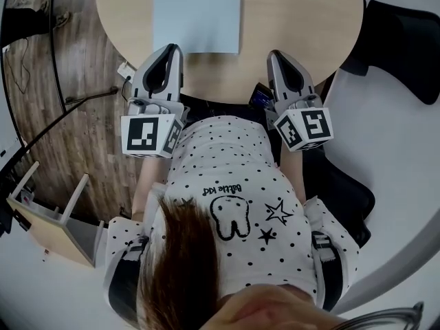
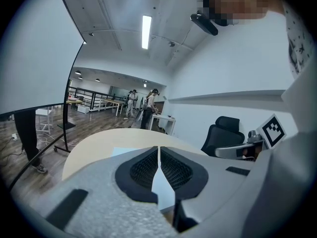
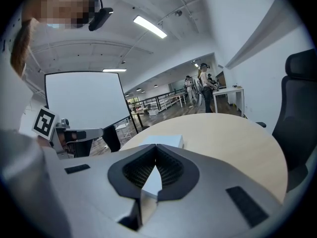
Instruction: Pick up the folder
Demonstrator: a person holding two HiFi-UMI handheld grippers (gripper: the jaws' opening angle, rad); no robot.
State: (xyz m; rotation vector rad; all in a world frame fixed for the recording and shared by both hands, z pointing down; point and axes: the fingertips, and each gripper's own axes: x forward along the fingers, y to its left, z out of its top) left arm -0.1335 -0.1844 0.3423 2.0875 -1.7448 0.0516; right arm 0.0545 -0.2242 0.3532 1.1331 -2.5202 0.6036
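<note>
Your left gripper [image 1: 172, 49] and right gripper [image 1: 276, 55]: jaws shut tight, empty. The flat pale-blue folder [image 1: 197, 12] lies by the round wooden table's [image 1: 302, 26] near edge.

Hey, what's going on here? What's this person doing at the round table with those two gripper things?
A person stands at the near edge of a round wooden table with a gripper in each hand. A pale blue folder lies flat on the table in front of them. The left gripper is by the folder's near left corner and the right gripper is off to its right. Both are shut and empty, so the folder has not been picked up yet.
</note>
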